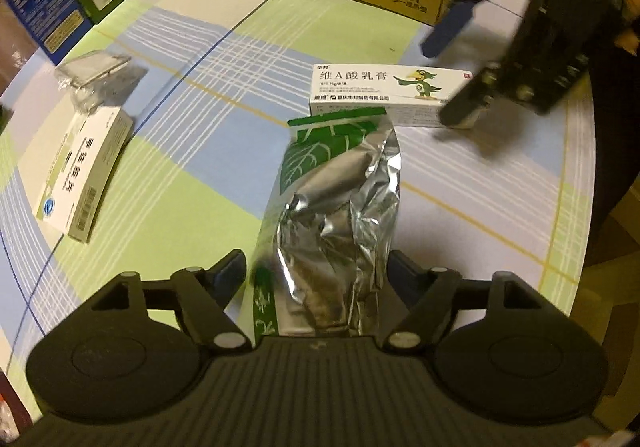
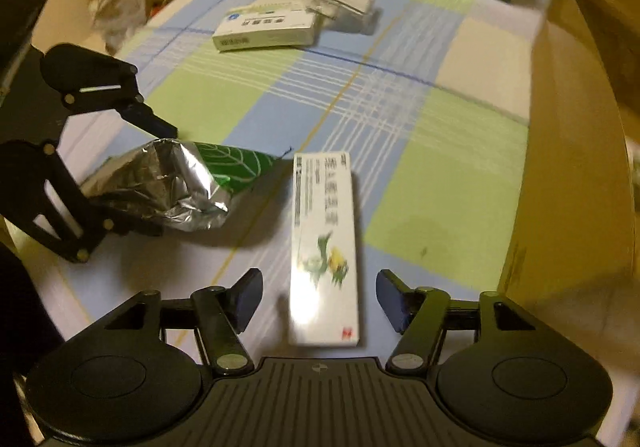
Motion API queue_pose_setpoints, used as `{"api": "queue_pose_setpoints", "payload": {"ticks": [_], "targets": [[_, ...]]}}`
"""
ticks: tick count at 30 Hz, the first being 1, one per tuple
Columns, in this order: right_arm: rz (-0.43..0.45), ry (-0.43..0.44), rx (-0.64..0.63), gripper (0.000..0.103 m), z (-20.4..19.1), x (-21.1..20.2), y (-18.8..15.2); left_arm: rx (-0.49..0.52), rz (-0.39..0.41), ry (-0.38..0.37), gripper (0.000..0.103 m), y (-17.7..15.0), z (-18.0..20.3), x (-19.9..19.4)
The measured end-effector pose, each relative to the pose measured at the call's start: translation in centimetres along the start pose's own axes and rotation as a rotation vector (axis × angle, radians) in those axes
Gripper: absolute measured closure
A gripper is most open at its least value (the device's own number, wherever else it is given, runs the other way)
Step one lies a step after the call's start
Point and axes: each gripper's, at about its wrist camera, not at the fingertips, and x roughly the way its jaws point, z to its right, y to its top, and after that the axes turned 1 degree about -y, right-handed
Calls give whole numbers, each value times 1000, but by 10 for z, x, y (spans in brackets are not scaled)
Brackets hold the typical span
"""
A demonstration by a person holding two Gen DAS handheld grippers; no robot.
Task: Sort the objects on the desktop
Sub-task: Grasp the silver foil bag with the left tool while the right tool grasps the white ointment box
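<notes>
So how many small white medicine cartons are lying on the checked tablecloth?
2: a long white carton with a green bird between the right gripper's fingers, a flat white carton at the far side. Others may be hidden.

Light: dim, warm yellowish indoor cast.
Glare: on the foil pouch (image 1: pixel 340 215).
Blur: motion smear upper right, left-wrist view.
Edges: fisheye bending, dark corners.

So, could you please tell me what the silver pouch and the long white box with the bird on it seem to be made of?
Pouch: looks like metallised foil, shiny and mirror-like, judging by its sharp crinkles and bright glints; part is printed green. Box: probably thin cardboard, smooth with a slight gloss, going by its crisp folded edges and printed faces.
</notes>
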Motion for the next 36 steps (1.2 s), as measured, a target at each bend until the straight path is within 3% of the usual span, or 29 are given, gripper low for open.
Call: {"api": "queue_pose_setpoints", "payload": {"ticks": [11, 14, 20, 22, 25, 31, 34, 36], "targets": [[69, -9, -42, 42, -7, 11, -5, 11, -63, 10, 27, 11, 3, 20], [71, -11, -40, 42, -5, 17, -1, -54, -69, 19, 44, 11, -2, 18], [70, -34, -72, 43, -11, 24, 6, -264, -72, 82, 48, 6, -15, 15], [66, -51, -89, 46, -14, 26, 8, -285, -67, 100, 47, 6, -14, 15], [59, -70, -98, 53, -15, 31, 10, -263, -65, 116, 36, 6, -11, 17], [68, -83, -85, 61, -15, 31, 10, -295, -60, 78, 25, 3, -18, 19], [71, -88, -83, 67, -15, 30, 11, -341, -61, 42, 31, 2, -23, 20], [70, -91, -85, 67, -16, 30, 11, -346, -64, 44, 44, 2, -22, 17]]}}
